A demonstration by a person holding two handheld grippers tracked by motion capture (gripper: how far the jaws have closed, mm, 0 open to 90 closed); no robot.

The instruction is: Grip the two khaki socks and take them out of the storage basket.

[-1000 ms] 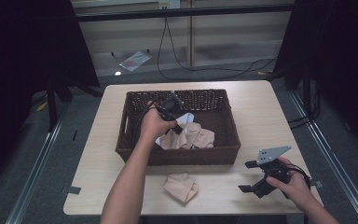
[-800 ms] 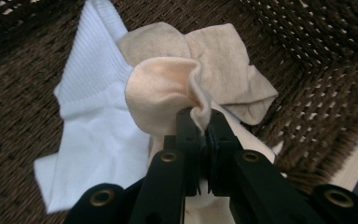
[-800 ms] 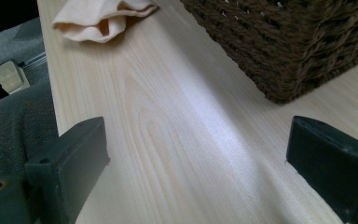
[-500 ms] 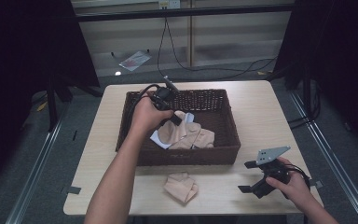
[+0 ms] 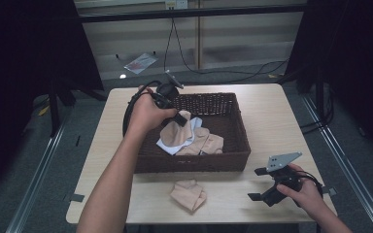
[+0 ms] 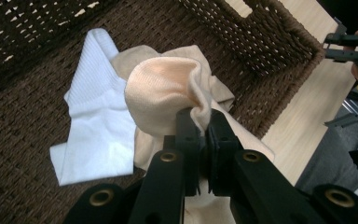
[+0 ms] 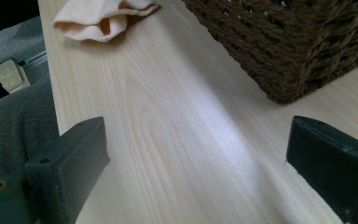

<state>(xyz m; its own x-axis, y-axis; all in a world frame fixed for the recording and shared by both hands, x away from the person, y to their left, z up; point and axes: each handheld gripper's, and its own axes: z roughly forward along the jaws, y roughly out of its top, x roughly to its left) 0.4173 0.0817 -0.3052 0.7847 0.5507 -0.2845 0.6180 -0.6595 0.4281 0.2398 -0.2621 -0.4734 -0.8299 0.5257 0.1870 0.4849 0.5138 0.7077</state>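
While the left gripper (image 5: pixel 180 118) hangs above the left half of the wicker basket (image 5: pixel 240 145) in the high view, its jaws are clamped on a peach sock (image 5: pixel 177 133) that dangles from them over the pile inside. Under it lie a white sock (image 5: pixel 167 145) and more peach fabric (image 5: pixel 208 144). A second peach sock (image 5: pixel 188 194) sits crumpled on the table (image 5: pixel 272 116) near its front edge, just in front of the basket. The right gripper (image 5: pixel 264 184) rests at the table's front right corner, jaws spread with nothing between them.

From the left gripper view, the two black jaws meet tightly on a fold at the peach sock's (image 6: pixel 168 91) cuff, with the white sock (image 6: pixel 95 126) spread flat on the basket floor (image 6: pixel 23 126) just behind it. The pinch catches only a narrow edge of fabric, so I judge the sock could slip free if the hand jerks. Its lower end lies close against the other garments and might drag one along over the basket wall.

Along the right gripper view, both jaws stand wide apart over bare table (image 7: pixel 177 140), the basket's corner (image 7: pixel 307 46) near on one side and the crumpled sock (image 7: pixel 102 18) farther off. A careless swing of that hand could knock the basket.
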